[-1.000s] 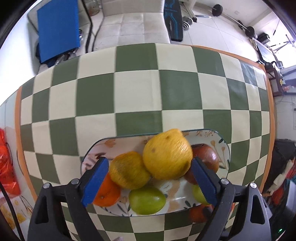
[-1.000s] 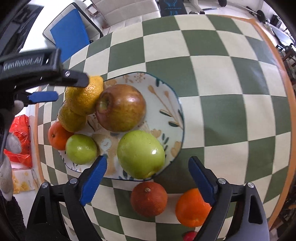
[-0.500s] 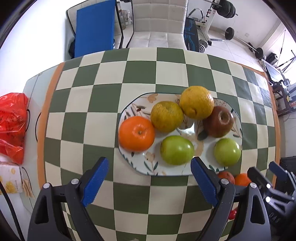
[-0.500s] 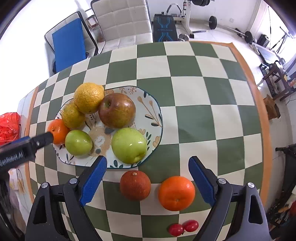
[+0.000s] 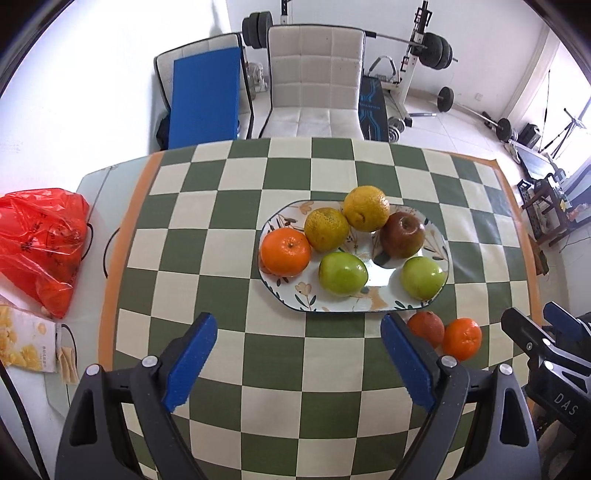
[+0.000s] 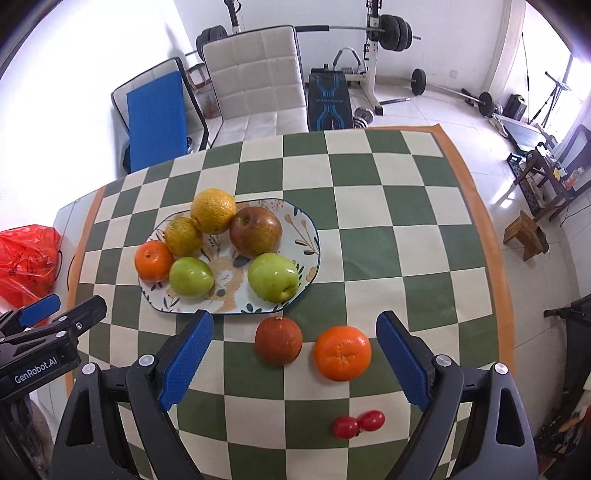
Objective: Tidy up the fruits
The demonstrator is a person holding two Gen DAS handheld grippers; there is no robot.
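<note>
A flowered plate point(image 5: 376, 304) point(image 6: 306, 229) on the checked table holds two yellow citrus point(image 5: 366, 208), an orange point(image 5: 285, 251), a red apple point(image 5: 402, 234) and two green apples point(image 5: 342, 274). On the cloth in front of it lie a dark red orange point(image 6: 279, 340), a bright orange point(image 6: 342, 352) and two cherry tomatoes point(image 6: 357, 424). My left gripper point(image 5: 299, 356) is open and empty, held back above the table before the plate. My right gripper point(image 6: 293, 354) is open and empty, with the two loose oranges between its fingers' lines but apart from them.
A red plastic bag point(image 5: 40, 240) and a snack packet point(image 5: 27, 341) lie off the cloth at the left. A white chair point(image 5: 314, 85), a blue-cushioned chair point(image 5: 205, 96) and gym weights point(image 6: 391, 27) stand beyond the far table edge. An orange border point(image 6: 491, 240) marks the cloth's right side.
The left gripper has let go of a yellow citrus on the plate and pulled up and back. The right gripper has also drawn back and risen; more of the table shows.
</note>
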